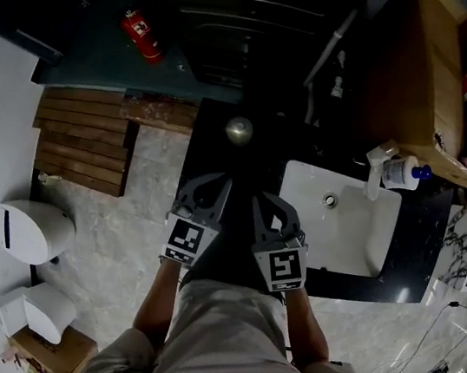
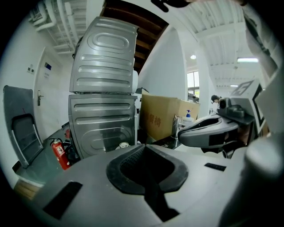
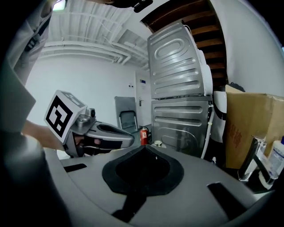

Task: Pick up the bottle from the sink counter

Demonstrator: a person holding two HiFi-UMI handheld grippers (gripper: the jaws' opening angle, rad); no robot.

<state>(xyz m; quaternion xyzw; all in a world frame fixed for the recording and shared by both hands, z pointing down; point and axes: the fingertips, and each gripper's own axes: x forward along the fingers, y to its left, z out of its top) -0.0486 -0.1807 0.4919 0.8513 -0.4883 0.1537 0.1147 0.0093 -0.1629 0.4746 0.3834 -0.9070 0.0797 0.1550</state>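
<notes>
The bottle [image 1: 403,173] stands on the counter [image 1: 412,253] behind the far right corner of the white sink [image 1: 341,238], just beside the faucet [image 3: 254,156] and near a cardboard box [image 1: 436,73]. Both tools are well apart from it, close to the person's body. The left tool [image 1: 215,183] and the right tool [image 1: 265,199] each have the jaws pressed together, with nothing between them. The bottle looks like white plastic with a blue cap, so probably light, a little squeezable and smooth. I would hold it around the middle of the body, below the cap.
</notes>
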